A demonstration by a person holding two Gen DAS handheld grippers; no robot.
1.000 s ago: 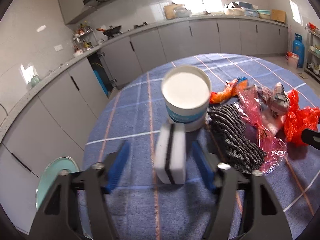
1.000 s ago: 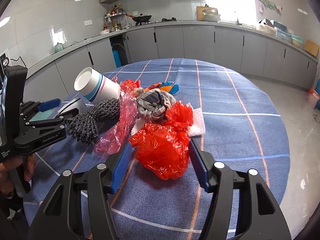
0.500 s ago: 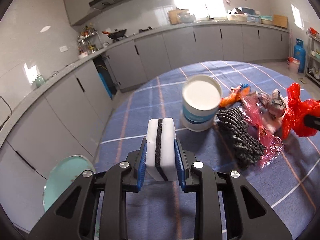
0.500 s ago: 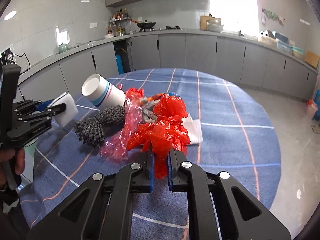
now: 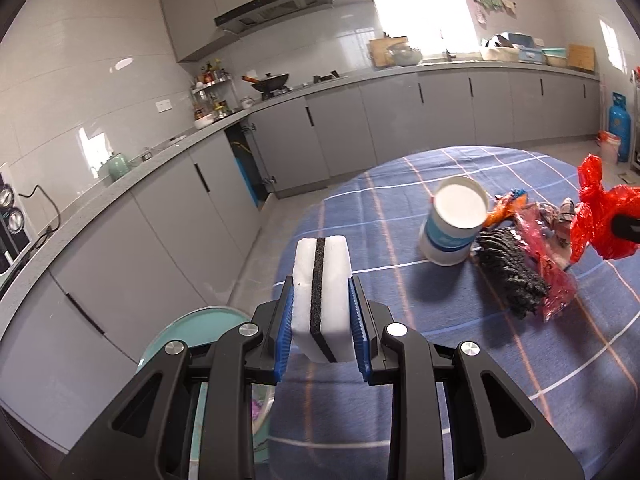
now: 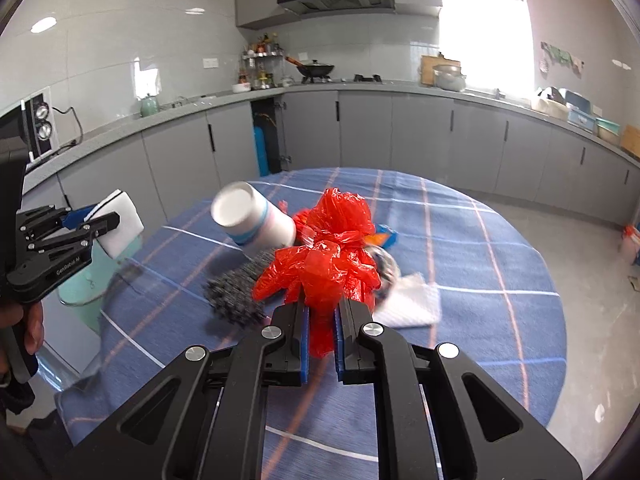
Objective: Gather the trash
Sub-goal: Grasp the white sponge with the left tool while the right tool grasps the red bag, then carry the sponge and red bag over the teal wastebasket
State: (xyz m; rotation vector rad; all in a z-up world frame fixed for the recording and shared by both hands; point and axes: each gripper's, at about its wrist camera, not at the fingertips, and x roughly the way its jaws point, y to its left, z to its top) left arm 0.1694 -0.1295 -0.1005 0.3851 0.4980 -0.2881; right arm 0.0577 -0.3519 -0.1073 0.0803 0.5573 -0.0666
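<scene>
Sponge (image 5: 322,300), white with a black middle layer, is pinched upright between the blue pads of the left gripper (image 5: 322,334), lifted clear near the edge of the round table (image 5: 460,420), above a teal bin (image 5: 188,328). Red plastic bag (image 6: 328,272) is clamped by its gathered neck in the closed right gripper (image 6: 321,344), raised over the remaining litter: paper cup (image 6: 252,222) on its side, black mesh scrubber (image 6: 236,292), white tissue (image 6: 412,300). Both held items are judged light and compressible; the bag film is likely slippery, so bunched folds offer the surest hold.
</scene>
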